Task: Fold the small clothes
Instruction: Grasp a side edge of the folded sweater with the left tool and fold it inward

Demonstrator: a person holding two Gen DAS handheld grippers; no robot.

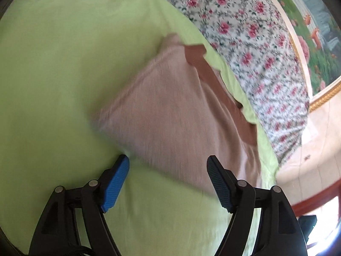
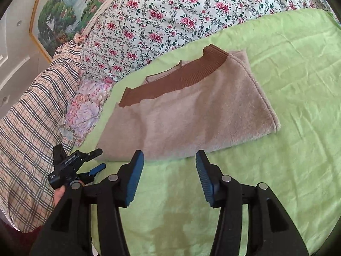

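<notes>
A folded beige fleece sweater (image 2: 187, 113) with a brown ribbed hem band (image 2: 179, 79) lies flat on a light green sheet (image 2: 287, 160). It also shows, blurred, in the left wrist view (image 1: 174, 117). My right gripper (image 2: 169, 160) is open and empty, just in front of the sweater's near edge. My left gripper (image 1: 168, 162) is open and empty, its jaws over the sweater's near corner. The left gripper also shows in the right wrist view (image 2: 93, 162) at the sweater's left corner.
A floral quilt (image 2: 170, 15) lies behind the sweater. A plaid cloth (image 2: 27, 132) and a floral pillow (image 2: 85, 111) lie at the left. A framed landscape painting (image 2: 64, 10) hangs on the wall. The bed edge and pale floor (image 1: 309, 166) show at right in the left wrist view.
</notes>
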